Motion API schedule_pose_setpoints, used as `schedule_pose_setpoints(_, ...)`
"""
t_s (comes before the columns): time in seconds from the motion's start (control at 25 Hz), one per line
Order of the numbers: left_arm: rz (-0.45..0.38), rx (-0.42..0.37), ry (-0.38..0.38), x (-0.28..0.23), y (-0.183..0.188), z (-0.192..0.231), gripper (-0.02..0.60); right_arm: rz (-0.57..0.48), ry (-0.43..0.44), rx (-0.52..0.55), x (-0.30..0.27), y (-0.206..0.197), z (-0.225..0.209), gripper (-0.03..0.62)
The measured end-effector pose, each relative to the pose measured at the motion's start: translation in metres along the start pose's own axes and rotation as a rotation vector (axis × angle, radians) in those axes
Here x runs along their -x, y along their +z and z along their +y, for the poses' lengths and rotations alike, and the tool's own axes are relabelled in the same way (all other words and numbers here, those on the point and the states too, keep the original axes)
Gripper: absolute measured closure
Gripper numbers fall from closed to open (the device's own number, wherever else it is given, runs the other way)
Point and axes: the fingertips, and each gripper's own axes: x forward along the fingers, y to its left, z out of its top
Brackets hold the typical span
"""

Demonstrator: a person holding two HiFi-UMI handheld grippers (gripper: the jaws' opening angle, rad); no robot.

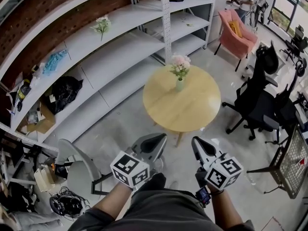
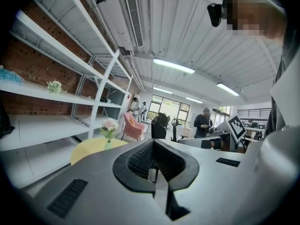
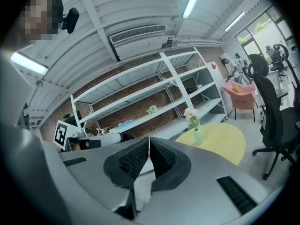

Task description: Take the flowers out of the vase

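Flowers (image 1: 180, 64), a pink-and-white bunch with green stems, are sitting upright in the small pale-green vase (image 1: 179, 84). The vase is standing near the far edge of the round light-wood table (image 1: 192, 114). It's probably ceramic or glass, but it's too small to tell.

Nothing of the task is showing as done. The grey two-jaw left gripper (image 1: 160, 137) and grey two-jaw right gripper (image 1: 196, 142) are hanging low in front of the person. Both are well apart from the table and pointing toward it, with jaws pressed together and nothing between them.

Remaining, as I'm judging it: approaching the table, opening a gripper, closing on the stems, lifting them clear of the vase.
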Motion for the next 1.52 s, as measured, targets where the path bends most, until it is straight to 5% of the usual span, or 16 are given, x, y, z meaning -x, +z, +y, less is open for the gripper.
schedule_pose_setpoints(0.84, 0.058, 0.023, -0.106, -0.091, 0.035, 0.148, 0.574, -0.013, -0.14, -0.072, -0.144, 0.041, -0.071, 0.577)
schedule_pose_setpoints(1.52, 0.104, 0.049, -0.046, -0.187, 0.04, 0.209, 0.574, 0.025, -0.133, -0.093, -0.212, 0.068, -0.169, 0.577)
